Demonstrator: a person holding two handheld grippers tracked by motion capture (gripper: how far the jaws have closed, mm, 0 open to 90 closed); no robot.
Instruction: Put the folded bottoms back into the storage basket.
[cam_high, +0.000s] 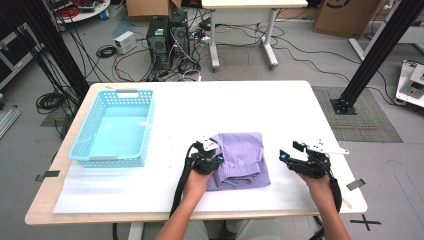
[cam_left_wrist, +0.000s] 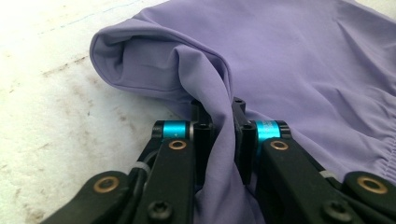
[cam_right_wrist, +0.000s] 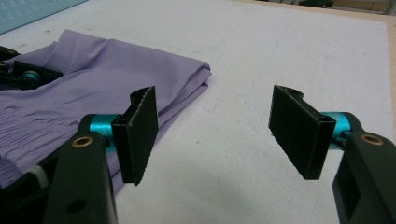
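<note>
Left gripper (cam_left_wrist: 218, 122) clenched on a pinched fold of the purple garment (cam_high: 241, 159) at its left edge. Right gripper (cam_right_wrist: 217, 135) released, jaws wide over bare worktop (cam_high: 300, 112), just right of the garment. Blue basket (cam_high: 116, 127) far left.

I see a plain lilac garment (cam_high: 241, 159) on the white table (cam_high: 280, 107), a light blue perforated basket (cam_high: 116, 128), and black tongs (cam_left_wrist: 219, 135) with cyan parts.
</note>
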